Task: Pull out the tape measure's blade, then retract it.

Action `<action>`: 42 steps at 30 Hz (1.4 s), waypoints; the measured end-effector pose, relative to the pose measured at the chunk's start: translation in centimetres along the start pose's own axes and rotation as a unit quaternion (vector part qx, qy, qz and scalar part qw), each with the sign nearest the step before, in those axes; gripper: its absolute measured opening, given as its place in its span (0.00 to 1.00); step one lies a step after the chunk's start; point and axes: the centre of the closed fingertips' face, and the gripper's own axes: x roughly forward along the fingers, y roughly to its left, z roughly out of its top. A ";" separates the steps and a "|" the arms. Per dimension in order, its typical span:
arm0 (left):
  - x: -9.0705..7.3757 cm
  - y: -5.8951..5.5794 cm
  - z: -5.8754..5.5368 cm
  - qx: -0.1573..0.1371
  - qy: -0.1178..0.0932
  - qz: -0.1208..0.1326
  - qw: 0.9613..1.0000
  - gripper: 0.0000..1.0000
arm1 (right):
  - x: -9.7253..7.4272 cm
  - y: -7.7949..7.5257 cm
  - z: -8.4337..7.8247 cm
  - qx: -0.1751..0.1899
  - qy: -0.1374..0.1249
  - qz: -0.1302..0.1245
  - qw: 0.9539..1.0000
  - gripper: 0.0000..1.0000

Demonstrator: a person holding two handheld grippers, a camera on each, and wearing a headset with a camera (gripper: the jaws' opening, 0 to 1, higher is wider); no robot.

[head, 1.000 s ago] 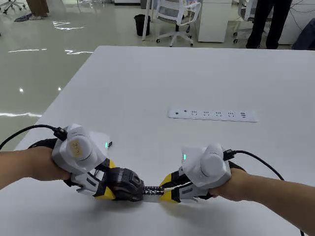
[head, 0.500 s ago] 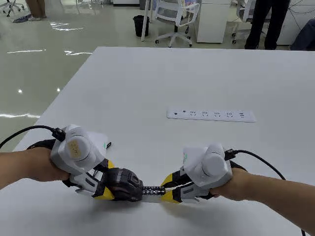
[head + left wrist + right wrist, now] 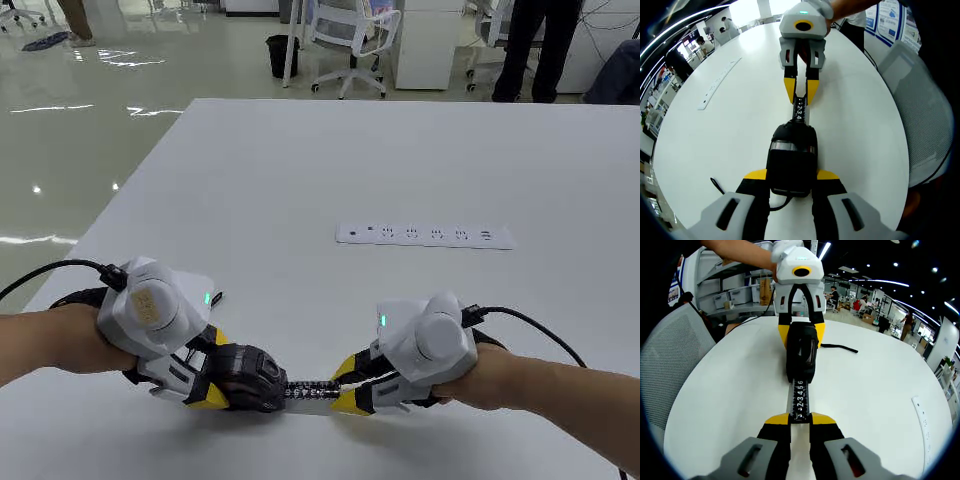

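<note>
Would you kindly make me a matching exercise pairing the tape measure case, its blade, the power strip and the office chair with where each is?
1 tape measure case
2 blade
3 power strip
4 office chair

A flat on the table
B clamped in the left gripper
C standing on the floor
D end pinched by the right gripper

Pairs: 1-B, 2-D, 3-A, 4-C

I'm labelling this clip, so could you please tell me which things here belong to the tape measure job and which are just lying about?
Job in hand: tape measure, gripped by the left gripper; its blade, pinched by the right gripper.
Lying about: power strip; office chair; bin.
</note>
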 end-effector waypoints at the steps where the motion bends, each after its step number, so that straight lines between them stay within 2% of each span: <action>1: 0.0 0.0 0.0 0.000 0.000 0.000 1.000 0.27 | -0.1 0.0 0.0 0.000 0.000 0.000 1.000 0.12; 42: 0.1 0.0 0.0 -0.002 -0.002 0.003 1.000 0.27 | -1.4 -0.1 -1.2 -0.005 0.003 -0.004 1.000 0.12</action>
